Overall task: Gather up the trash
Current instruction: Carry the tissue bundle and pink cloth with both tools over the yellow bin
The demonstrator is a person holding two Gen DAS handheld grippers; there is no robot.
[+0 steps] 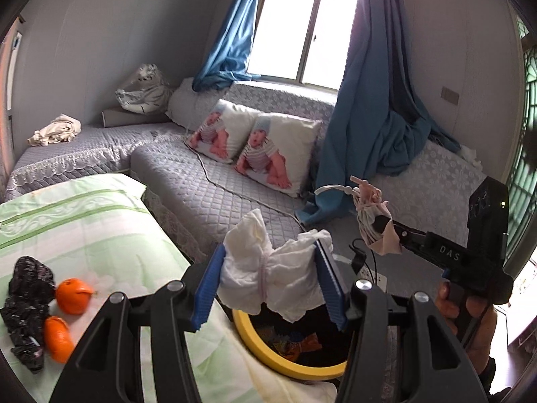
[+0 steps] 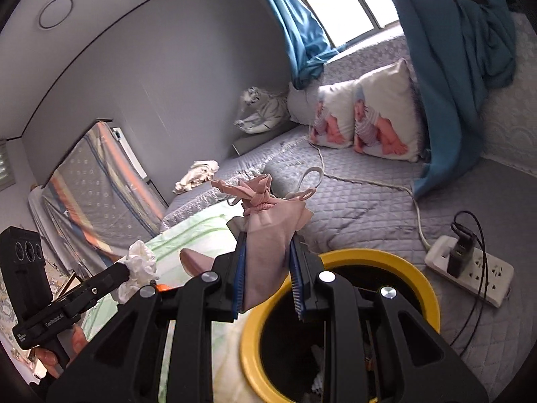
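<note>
Holding one item of trash in each gripper, the person has brought both loads to the yellow-rimmed bin [image 2: 339, 258], so the task stands at the deposit stage of a collection cycle.

Left gripper [image 1: 268, 275]: the jaws are clamped part-way apart on a crumpled white tissue wad [image 1: 272, 268], which fills the gap between the blue pads. The wad hangs just above the near edge of the bin rim.

Right gripper [image 2: 268, 268]: the jaws are set narrow and pinch a knotted pink bag [image 2: 268, 221] by its lower part, the knot standing above the pads. The bag sits over the bin rim, at the side nearest the bed.

Done so far: wrappers and other scraps already lie inside the bin.

Left to do: neither held item has been released. A crumpled black plastic bag [image 1: 27, 305] lies on the green-striped bed cover [image 1: 84, 228], touching one of two oranges [image 1: 72, 295]; it is probably next. A crumpled cream cloth [image 1: 55, 129] on the grey sofa may or may not count as trash.
</note>
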